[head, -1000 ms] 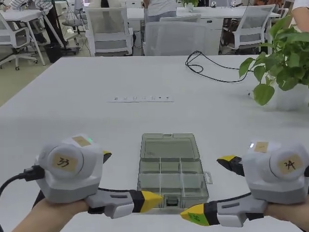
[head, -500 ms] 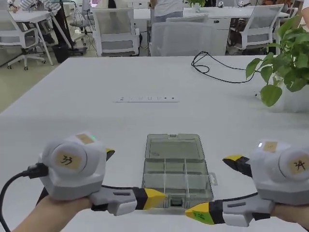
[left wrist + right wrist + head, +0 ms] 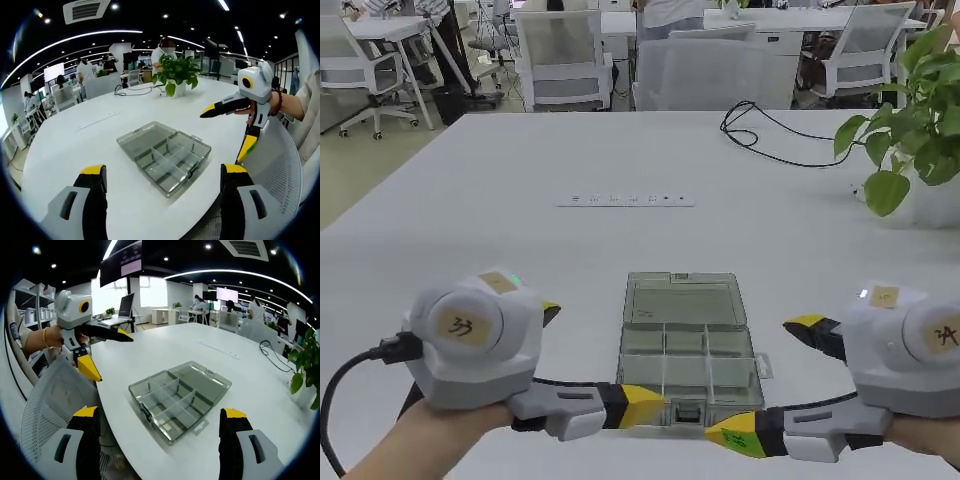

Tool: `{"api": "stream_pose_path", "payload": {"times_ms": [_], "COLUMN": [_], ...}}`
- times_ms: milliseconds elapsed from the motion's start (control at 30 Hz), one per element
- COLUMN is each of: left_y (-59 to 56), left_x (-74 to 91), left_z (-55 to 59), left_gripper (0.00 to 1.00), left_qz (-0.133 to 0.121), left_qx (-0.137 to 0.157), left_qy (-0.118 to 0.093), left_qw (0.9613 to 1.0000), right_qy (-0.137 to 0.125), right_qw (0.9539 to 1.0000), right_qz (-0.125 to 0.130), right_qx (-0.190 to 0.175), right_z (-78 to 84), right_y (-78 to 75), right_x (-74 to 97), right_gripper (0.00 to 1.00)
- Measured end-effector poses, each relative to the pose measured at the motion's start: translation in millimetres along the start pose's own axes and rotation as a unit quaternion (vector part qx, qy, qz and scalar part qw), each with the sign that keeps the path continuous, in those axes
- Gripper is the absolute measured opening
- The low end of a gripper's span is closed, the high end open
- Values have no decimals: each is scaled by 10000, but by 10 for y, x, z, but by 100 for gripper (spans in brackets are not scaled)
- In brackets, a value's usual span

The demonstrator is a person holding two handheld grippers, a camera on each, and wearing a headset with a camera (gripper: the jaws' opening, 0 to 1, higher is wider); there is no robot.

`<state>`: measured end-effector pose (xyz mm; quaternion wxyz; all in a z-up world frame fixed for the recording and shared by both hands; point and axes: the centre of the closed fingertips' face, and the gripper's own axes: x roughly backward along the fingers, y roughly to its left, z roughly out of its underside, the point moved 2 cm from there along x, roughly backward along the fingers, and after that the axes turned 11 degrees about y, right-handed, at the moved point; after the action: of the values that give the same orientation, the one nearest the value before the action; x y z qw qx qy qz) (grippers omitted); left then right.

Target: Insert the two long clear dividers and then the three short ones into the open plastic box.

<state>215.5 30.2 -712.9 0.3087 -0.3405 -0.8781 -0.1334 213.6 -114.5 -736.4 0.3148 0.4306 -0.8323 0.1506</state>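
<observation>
The left gripper (image 3: 606, 358) and right gripper (image 3: 750, 380) hang nearest, jaws apart and empty, flanking the box (image 3: 682, 300) by the table's (image 3: 620, 160) near edge. Its dividers (image 3: 685, 356) look seated. A stray jaw tip could unseat them or shove the light box.

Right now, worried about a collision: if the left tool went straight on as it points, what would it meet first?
The left tool would probably meet the open plastic box first, lying straight ahead between its spread jaws; depth is unclear, so it may skim over it onto the table.
</observation>
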Motion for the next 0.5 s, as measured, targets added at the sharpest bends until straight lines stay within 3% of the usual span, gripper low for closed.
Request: {"api": "stream_pose_path", "payload": {"times_ms": [500], "left_y": [-6], "left_x": [-25], "left_z": [12], "left_gripper": [95], "left_qz": [43], "left_qx": [15], "left_qy": [12], "left_qw": [10000], "right_qy": [16], "right_qw": [10000], "right_qz": [21], "right_qx": [-22], "right_z": [2], "right_y": [-21], "right_x": [5], "right_gripper": [100]}}
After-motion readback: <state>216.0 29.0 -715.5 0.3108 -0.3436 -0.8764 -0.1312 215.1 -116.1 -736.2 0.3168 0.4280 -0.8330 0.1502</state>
